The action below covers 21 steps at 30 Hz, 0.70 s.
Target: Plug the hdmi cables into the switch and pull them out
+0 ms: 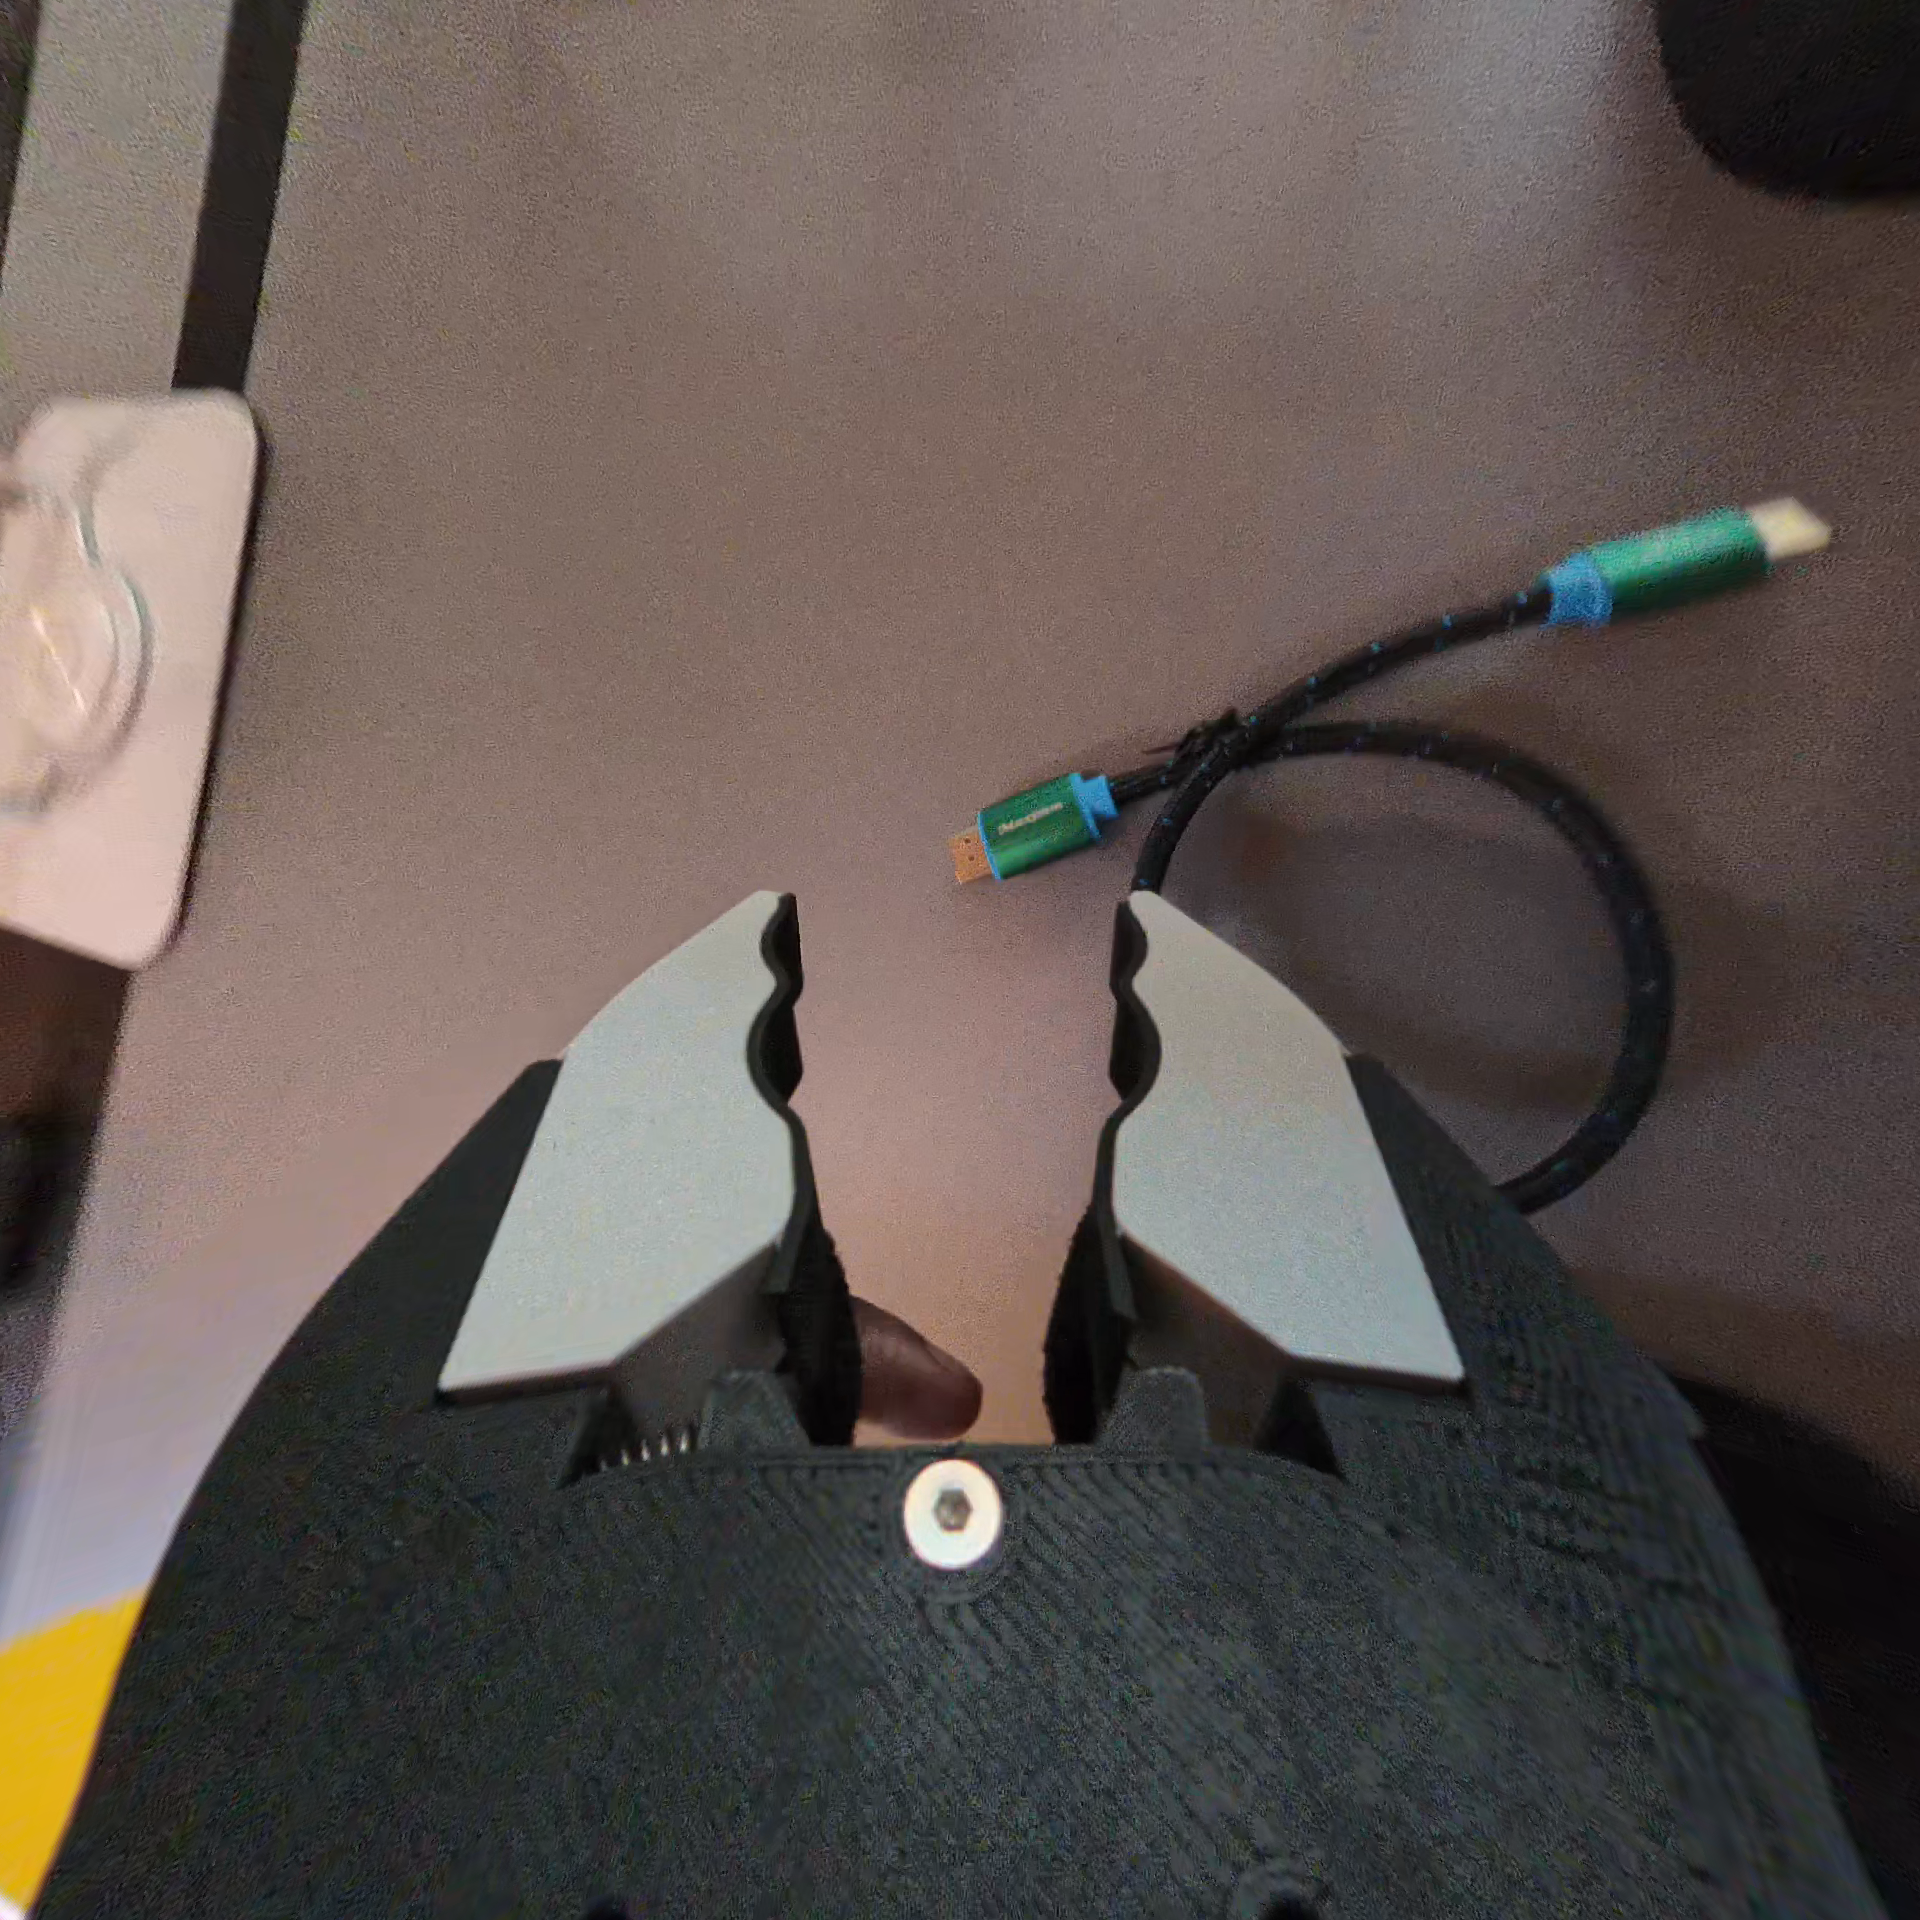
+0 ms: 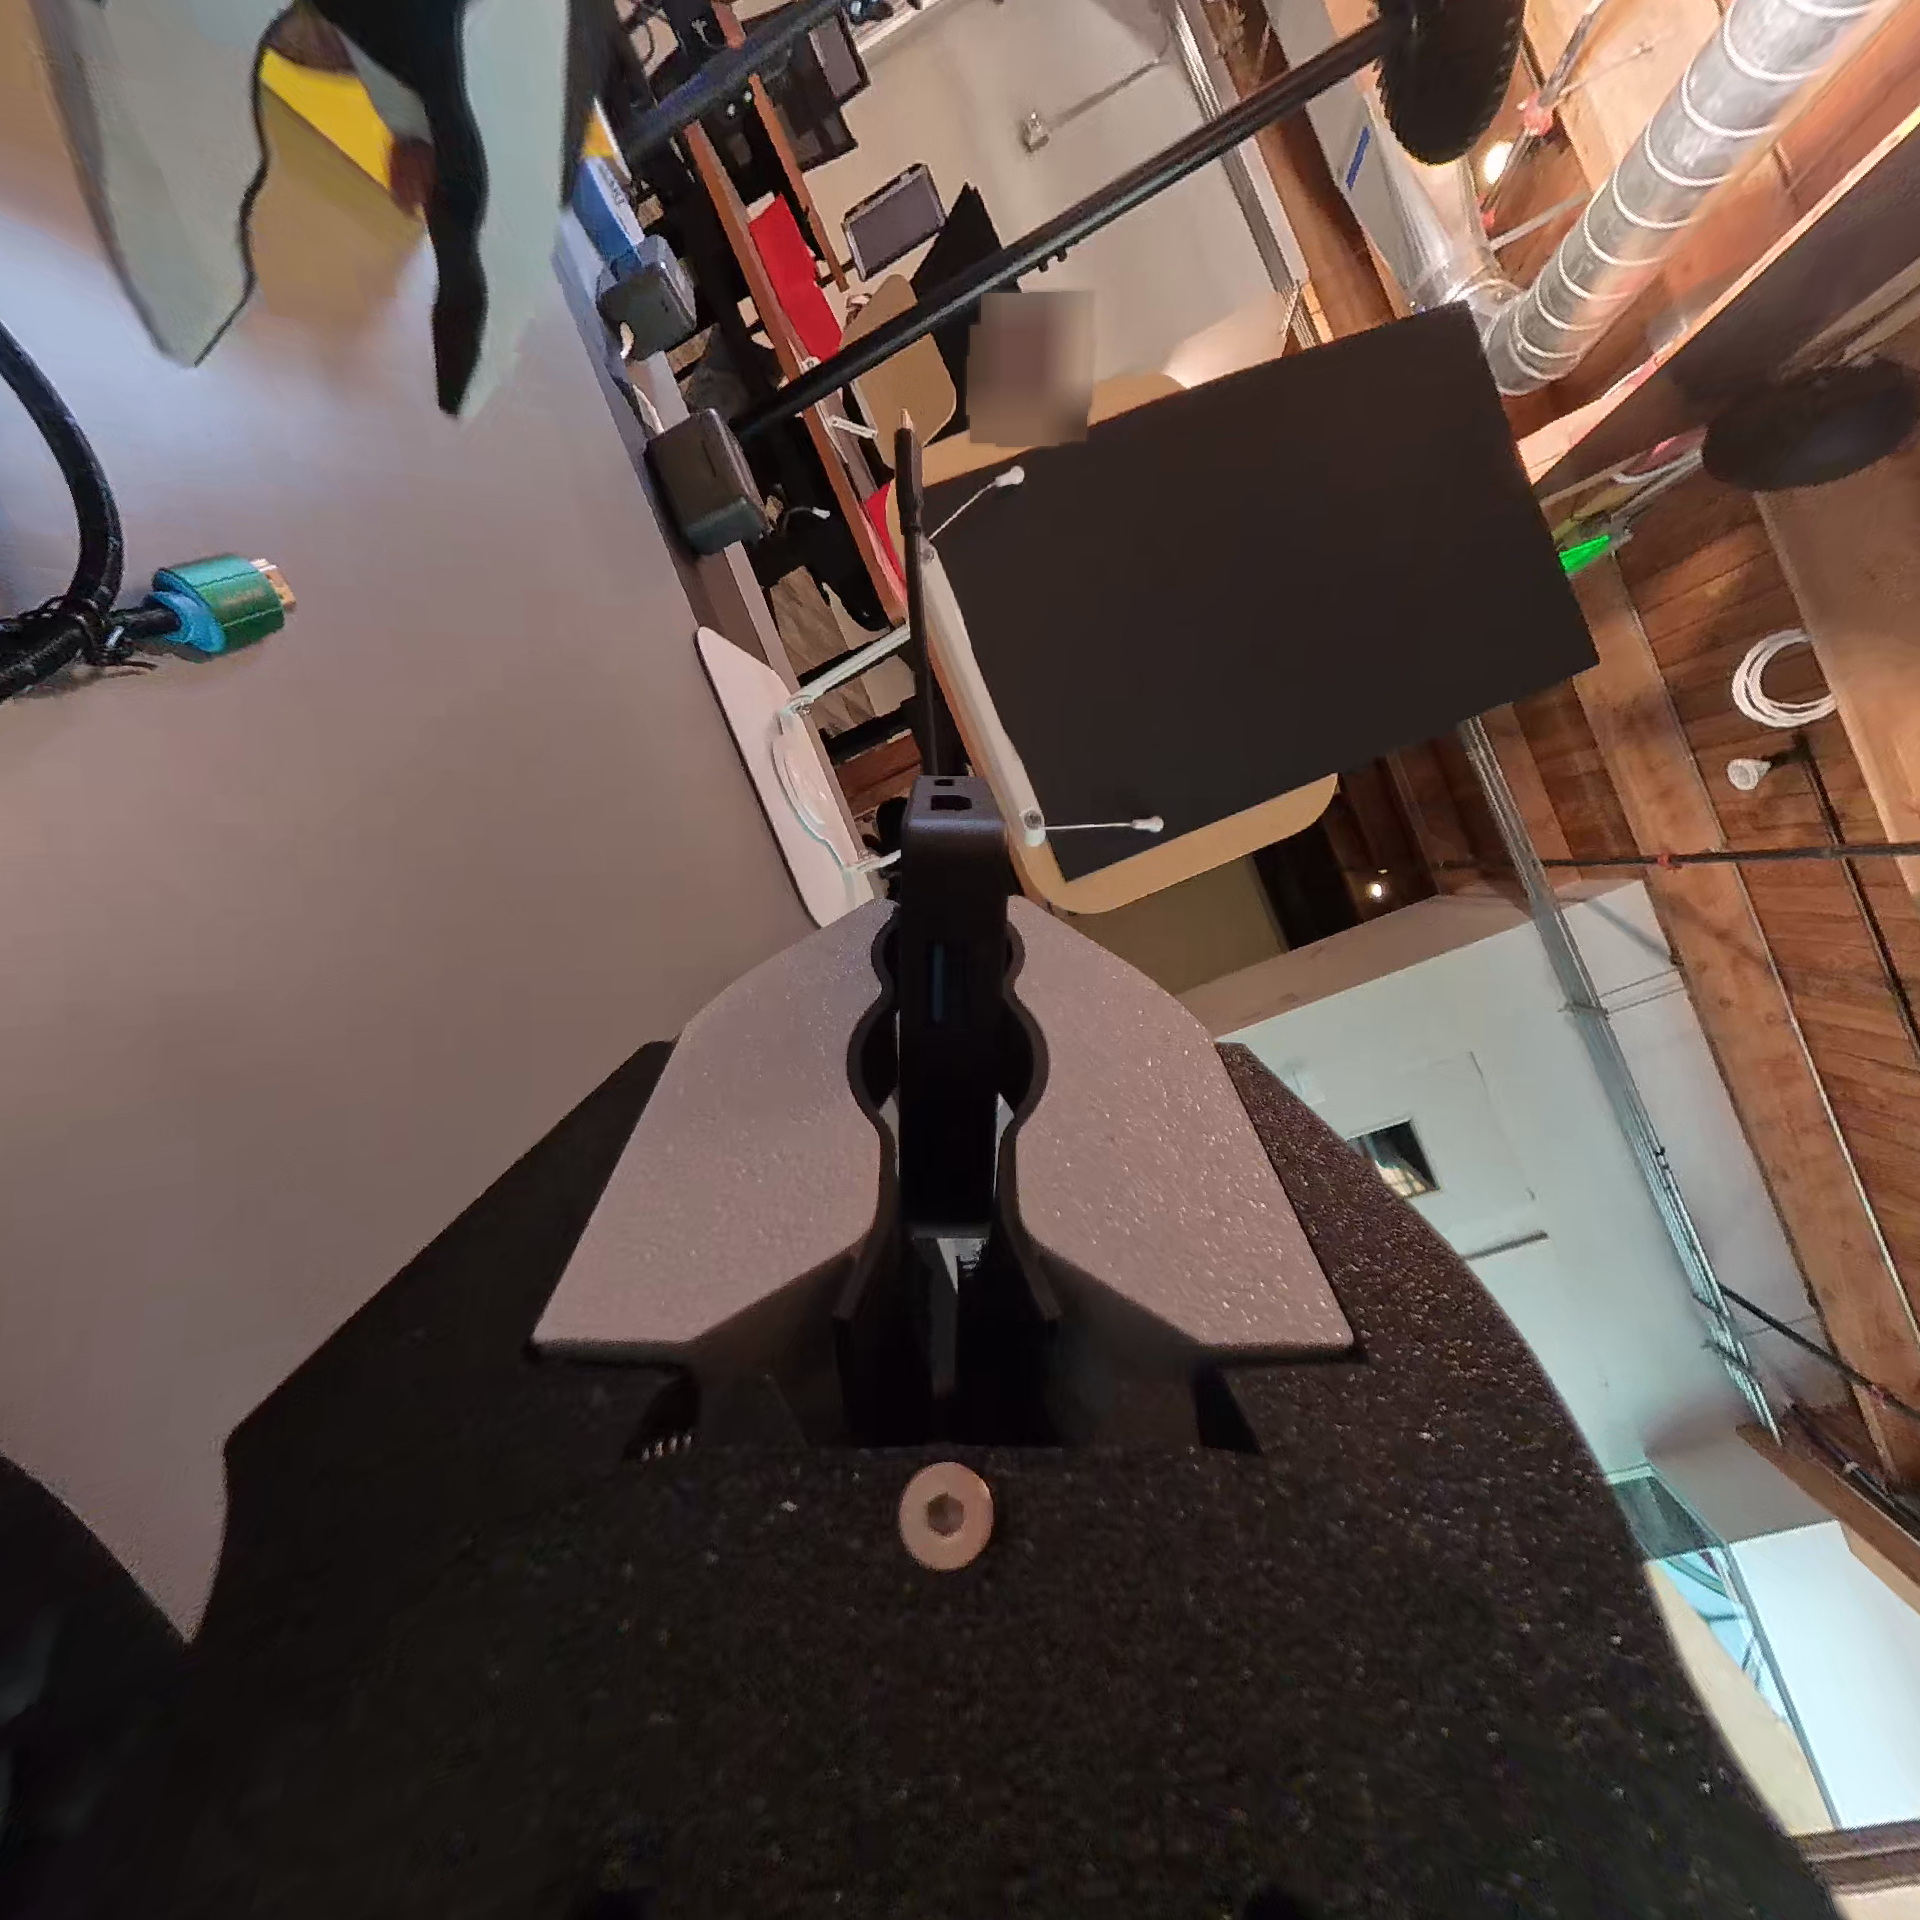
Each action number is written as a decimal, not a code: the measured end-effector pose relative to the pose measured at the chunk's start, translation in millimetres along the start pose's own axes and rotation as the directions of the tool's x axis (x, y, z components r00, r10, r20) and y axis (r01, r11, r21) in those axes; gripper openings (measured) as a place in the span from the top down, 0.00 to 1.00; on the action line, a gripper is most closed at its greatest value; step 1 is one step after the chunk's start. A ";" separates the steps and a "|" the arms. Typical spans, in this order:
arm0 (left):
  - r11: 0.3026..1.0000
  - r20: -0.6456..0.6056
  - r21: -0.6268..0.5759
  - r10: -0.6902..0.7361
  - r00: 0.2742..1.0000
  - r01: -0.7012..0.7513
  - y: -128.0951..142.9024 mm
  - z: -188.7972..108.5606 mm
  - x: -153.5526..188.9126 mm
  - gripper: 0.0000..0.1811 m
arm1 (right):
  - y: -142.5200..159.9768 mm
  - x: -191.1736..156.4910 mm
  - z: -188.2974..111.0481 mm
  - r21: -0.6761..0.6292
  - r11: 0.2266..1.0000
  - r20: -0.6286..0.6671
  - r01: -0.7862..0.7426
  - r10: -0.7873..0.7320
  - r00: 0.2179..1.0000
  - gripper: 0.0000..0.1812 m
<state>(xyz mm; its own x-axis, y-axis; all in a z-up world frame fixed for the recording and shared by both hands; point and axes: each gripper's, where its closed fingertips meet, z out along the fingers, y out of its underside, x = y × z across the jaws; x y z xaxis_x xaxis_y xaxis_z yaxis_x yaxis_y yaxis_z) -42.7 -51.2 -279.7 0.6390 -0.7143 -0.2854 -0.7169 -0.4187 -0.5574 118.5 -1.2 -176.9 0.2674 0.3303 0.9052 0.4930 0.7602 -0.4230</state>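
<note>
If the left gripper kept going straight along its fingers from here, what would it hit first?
Probably just the bare table. The open left gripper points between things: the nearer green HDMI plug sits slightly right of that line and the white pad far left. Depth is unclear.

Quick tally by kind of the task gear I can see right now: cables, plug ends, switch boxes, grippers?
HDMI cable: 1
Green plug ends: 2, the near plug and the far plug
Black switch box: 1, clamped in the right gripper
Grippers: 2, counting the open left gripper
Total: 6
</note>
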 end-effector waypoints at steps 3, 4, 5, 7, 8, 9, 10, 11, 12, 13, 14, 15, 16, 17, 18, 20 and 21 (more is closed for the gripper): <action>0.981 -0.067 -0.040 -0.191 0.979 0.189 12.4 4.7 35.5 0.73 | 2.5 -3.3 4.5 -0.002 1.000 0.009 -0.008 0.008 1.000 0.92; 0.987 -0.050 -0.080 -0.144 0.988 0.140 22.2 9.1 40.7 0.74 | 2.0 -4.0 6.8 0.002 1.000 0.011 -0.015 0.015 1.000 0.92; 0.991 -0.024 -0.124 -0.058 0.998 0.055 32.8 13.5 40.9 0.78 | 1.1 -4.2 8.7 0.009 1.000 0.012 -0.019 0.019 1.000 0.92; 0.971 -0.024 -0.181 0.155 0.988 -0.157 46.3 19.0 37.9 0.83 | -2.0 -3.6 11.1 0.024 0.999 0.011 -0.022 0.021 1.000 0.92; 0.951 -0.042 -0.186 0.244 0.969 -0.248 47.8 20.8 37.0 0.85 | -3.5 -2.8 11.5 0.030 0.999 0.010 -0.024 0.024 1.000 0.92; 0.929 -0.062 -0.173 0.320 0.945 -0.326 46.1 22.6 36.0 0.87 | -4.7 -1.8 11.4 0.034 0.999 0.008 -0.029 0.028 1.000 0.92; 0.903 -0.084 -0.151 0.395 0.915 -0.403 43.7 24.8 34.8 0.90 | -5.4 -0.9 10.8 0.036 0.999 0.005 -0.036 0.036 0.999 0.92; 0.867 -0.096 -0.122 0.474 0.875 -0.483 41.0 28.1 31.7 0.91 | -6.0 -0.3 10.1 0.039 0.998 0.003 -0.047 0.047 0.999 0.92; 0.815 -0.093 -0.088 0.566 0.819 -0.573 38.0 32.3 26.7 0.91 | -6.4 -0.1 9.3 0.041 0.997 0.002 -0.059 0.059 0.998 0.92; 0.741 -0.073 -0.055 0.666 0.743 -0.669 35.0 37.1 20.2 0.92 | -6.8 -0.3 8.5 0.042 0.997 0.003 -0.068 0.068 0.998 0.93; 0.667 -0.046 -0.032 0.743 0.668 -0.745 31.8 41.9 13.0 0.93 | -7.0 -0.7 7.9 0.041 0.997 0.003 -0.072 0.072 0.997 0.93; 0.637 -0.031 -0.017 0.770 0.637 -0.771 29.0 45.3 6.4 0.93 | -6.6 -1.1 7.3 0.035 0.997 0.002 -0.070 0.070 0.998 0.92; 0.672 -0.037 -0.002 0.740 0.672 -0.741 25.9 46.1 1.2 0.90 | -5.8 -1.6 6.7 0.026 0.998 0.001 -0.065 0.065 0.998 0.93; 0.748 -0.058 0.011 0.663 0.747 -0.663 21.8 43.9 -2.3 0.81 | -4.7 -1.7 6.0 0.014 0.998 0.000 -0.058 0.058 0.998 0.93; 0.834 -0.086 0.009 0.550 0.831 -0.551 17.7 39.5 -4.8 0.70 | -3.5 -1.7 5.0 0.004 0.999 -0.003 -0.052 0.052 0.999 0.93; 0.961 -0.155 -0.037 0.265 0.952 -0.274 12.3 28.4 -0.9 0.52 | -1.5 -2.5 3.1 -0.010 0.999 -0.001 -0.053 0.053 0.999 0.92; 0.990 -0.157 -0.052 0.122 0.980 -0.132 6.7 23.8 3.6 0.51 | -0.7 -3.3 2.8 -0.013 0.998 0.002 -0.059 0.059 0.998 0.92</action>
<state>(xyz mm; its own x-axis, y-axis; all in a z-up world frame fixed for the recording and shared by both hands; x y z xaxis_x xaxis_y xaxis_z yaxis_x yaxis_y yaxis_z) -38.6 -43.3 -303.1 0.4946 -0.8393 -0.2255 -0.8084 -0.3491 -0.4739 115.0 -1.3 -179.5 0.2946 0.3759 0.8786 0.4869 0.7321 -0.4765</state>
